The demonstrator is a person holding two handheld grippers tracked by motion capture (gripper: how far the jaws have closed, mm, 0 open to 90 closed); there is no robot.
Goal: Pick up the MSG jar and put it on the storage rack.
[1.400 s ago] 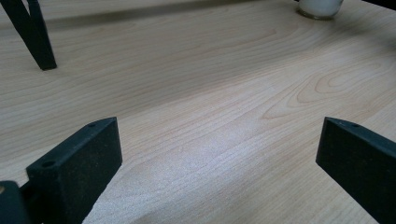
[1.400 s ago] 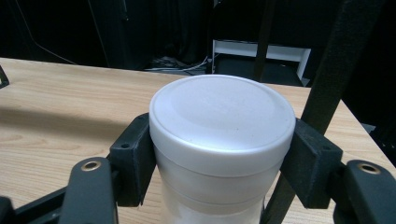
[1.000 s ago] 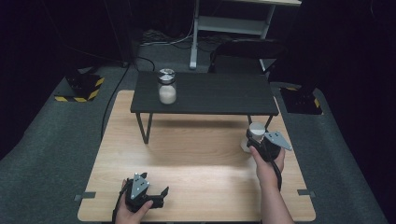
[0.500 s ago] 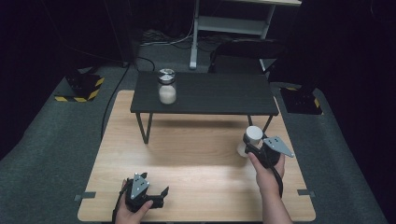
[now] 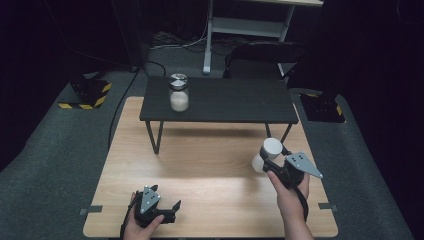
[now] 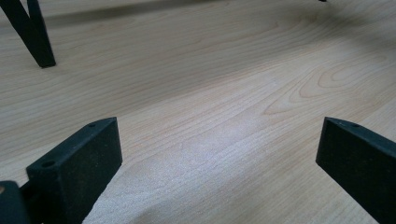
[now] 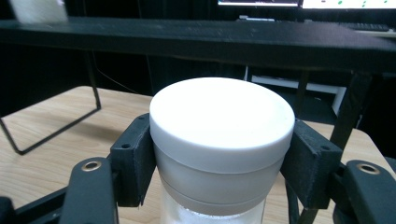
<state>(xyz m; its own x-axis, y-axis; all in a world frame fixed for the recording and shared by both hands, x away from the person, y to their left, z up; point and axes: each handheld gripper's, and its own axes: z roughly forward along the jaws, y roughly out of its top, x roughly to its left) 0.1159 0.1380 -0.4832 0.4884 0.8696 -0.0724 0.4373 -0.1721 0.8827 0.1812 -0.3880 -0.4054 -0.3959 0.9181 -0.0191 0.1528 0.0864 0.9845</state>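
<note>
White-lidded jar (image 7: 219,144) with a clear body, sitting clamped in the right gripper (image 5: 274,159) above the wooden table (image 5: 210,165), in front of the low black shelf (image 5: 220,102). Jaws are pressing on the lid's band from both sides. Judged rigid and smooth-walled, probably light; glass or plastic cannot be told, so a hard knock is a risk. Gripping just under the lid rim is guarding against slip. Left gripper (image 5: 155,210) is resting on the table, jaws wide apart and holding nothing.

Left gripper (image 5: 172,207) low, jaws wide apart, right gripper (image 5: 267,157) raised, jaws clamped, forearm extended
</note>
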